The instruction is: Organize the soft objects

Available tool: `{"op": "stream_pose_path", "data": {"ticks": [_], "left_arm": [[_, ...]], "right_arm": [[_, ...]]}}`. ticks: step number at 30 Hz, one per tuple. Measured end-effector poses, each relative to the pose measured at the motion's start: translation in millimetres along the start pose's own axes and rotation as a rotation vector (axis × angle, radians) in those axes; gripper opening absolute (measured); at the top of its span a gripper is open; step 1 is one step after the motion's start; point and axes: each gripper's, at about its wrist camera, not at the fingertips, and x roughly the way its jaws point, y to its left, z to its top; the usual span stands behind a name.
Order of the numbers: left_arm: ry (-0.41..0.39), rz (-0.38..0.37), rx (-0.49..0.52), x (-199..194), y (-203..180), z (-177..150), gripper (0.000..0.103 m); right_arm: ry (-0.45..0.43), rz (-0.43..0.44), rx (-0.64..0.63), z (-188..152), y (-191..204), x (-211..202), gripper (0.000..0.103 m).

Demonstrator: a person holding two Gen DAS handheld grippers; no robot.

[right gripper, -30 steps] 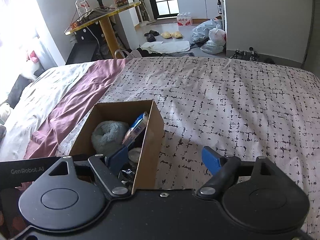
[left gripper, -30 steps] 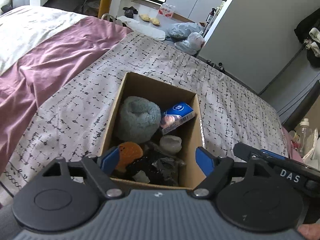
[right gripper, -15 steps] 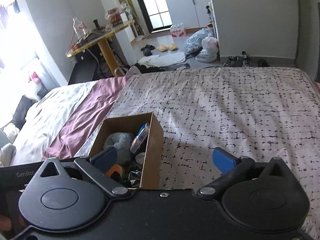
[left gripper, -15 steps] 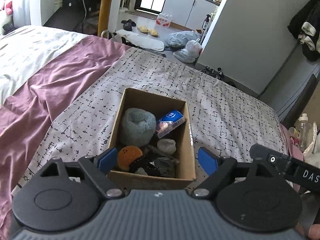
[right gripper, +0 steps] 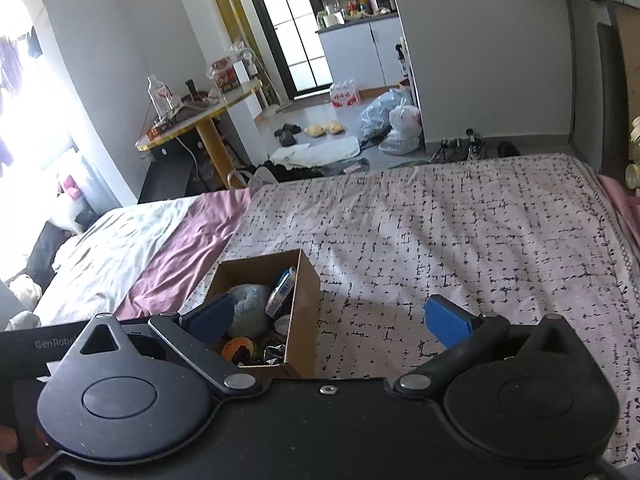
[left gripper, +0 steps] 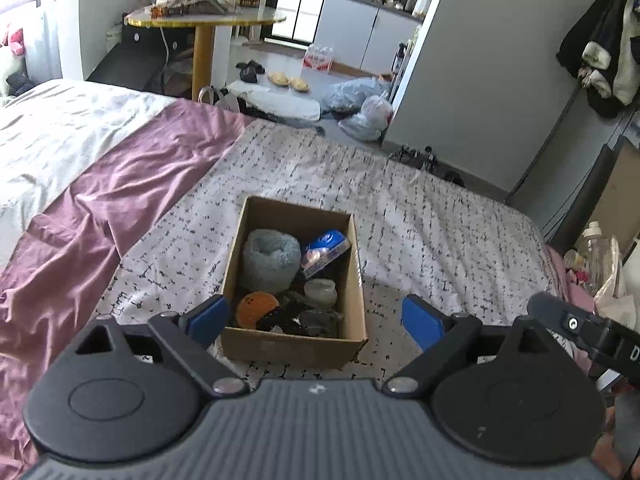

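Observation:
A brown cardboard box point(left gripper: 352, 248) stands on the patterned bedspread; it also shows in the right wrist view point(right gripper: 306, 312). Inside lie a fluffy grey-blue bundle point(left gripper: 270, 260), a blue tissue pack point(left gripper: 326, 250), an orange ball point(left gripper: 256, 308), a pale round object point(left gripper: 320, 292) and dark crumpled items point(left gripper: 304, 318). My left gripper point(left gripper: 316, 320) is open and empty, above the box's near edge. My right gripper point(right gripper: 328, 316) is open and empty, held above the box's right side and the bedspread.
The black-and-white patterned bedspread point(right gripper: 460, 232) covers the bed's right part; a mauve sheet point(left gripper: 100, 192) and white bedding point(left gripper: 52, 128) lie left. Beyond the bed's foot are a round yellow table point(left gripper: 208, 20), plastic bags point(left gripper: 360, 108) and slippers. Bottles stand at the bed's right edge point(left gripper: 596, 248).
Both grippers have drawn back and risen from the box, so it looks smaller and farther. The box's contents have not moved. Both grippers stay open.

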Motion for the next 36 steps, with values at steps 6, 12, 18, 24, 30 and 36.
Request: {"op": "stream_pose_path", "data": {"ticks": [6, 12, 18, 24, 30, 36], "left_arm": [[-0.036, -0.004, 0.026, -24.6, -2.2, -0.8, 0.093], [-0.068, -0.023, 0.069, -50.2, -7.1, -2.2, 0.094], [-0.095, -0.022, 0.087, -78.9, -12.3, -4.8, 0.094], [-0.132, -0.038, 0.113, -105.6, -15.7, -10.4, 0.098], [-0.171, -0.027, 0.126, -122.6, -11.1, -19.4, 0.099], [-0.167, -0.043, 0.141, -132.4, -4.5, -32.1, 0.099]], "right_arm": [[-0.035, -0.005, -0.006, -1.5, 3.3, -26.1, 0.103], [-0.063, -0.046, -0.044, -3.8, 11.8, -51.6, 0.103], [-0.072, -0.085, -0.074, -4.5, 18.5, -74.8, 0.103], [-0.098, -0.084, -0.064, -7.3, 24.2, -99.4, 0.103], [-0.121, -0.072, -0.041, -14.5, 25.1, -122.1, 0.103], [-0.097, -0.084, -0.036, -28.3, 20.9, -132.2, 0.103]]}}
